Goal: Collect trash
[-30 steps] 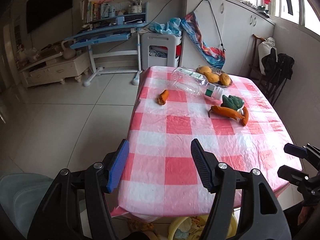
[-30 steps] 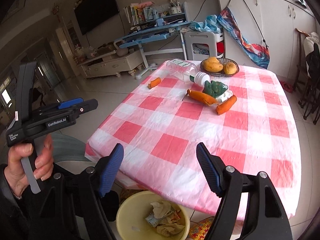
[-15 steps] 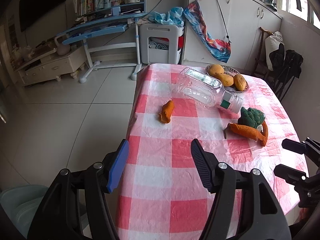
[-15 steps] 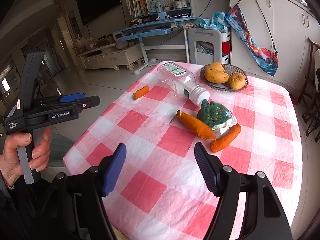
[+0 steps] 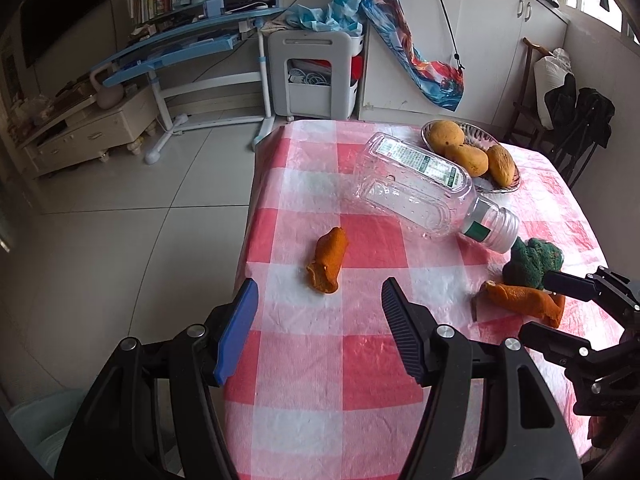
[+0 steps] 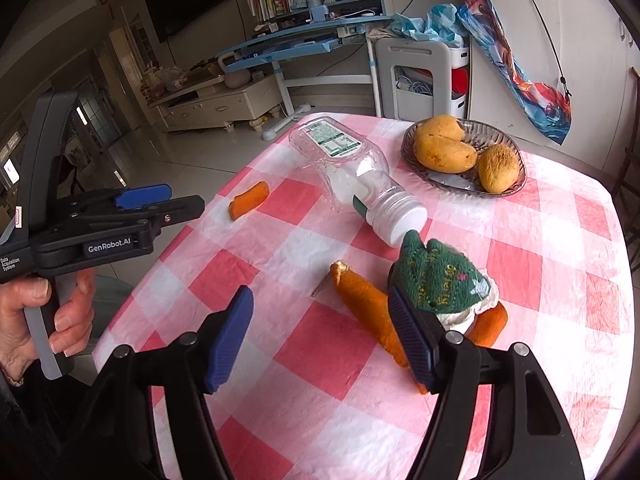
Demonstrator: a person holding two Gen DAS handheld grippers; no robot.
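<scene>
A small orange peel piece (image 5: 328, 265) lies near the left edge of the pink checked table (image 5: 352, 364). My left gripper (image 5: 316, 330) is open and empty just short of it. An empty clear plastic bottle (image 5: 424, 192) lies on its side behind. Orange knitted pieces (image 6: 370, 312) with a green knitted top (image 6: 438, 276) lie beside the bottle's cap (image 6: 400, 216). My right gripper (image 6: 320, 340) is open and empty, its right finger beside the orange piece. The peel piece also shows in the right wrist view (image 6: 248, 200).
A glass bowl (image 6: 464, 184) with mangoes stands at the table's far side. A blue desk (image 5: 184, 46) and a white cart (image 5: 316, 72) stand beyond the table. Dark chairs (image 5: 576, 120) stand at the right. The table's left edge drops to the tiled floor (image 5: 120, 216).
Both grippers have moved forward over the table toward the objects. The yellow bin under the table's near edge has left view. Both stay open.
</scene>
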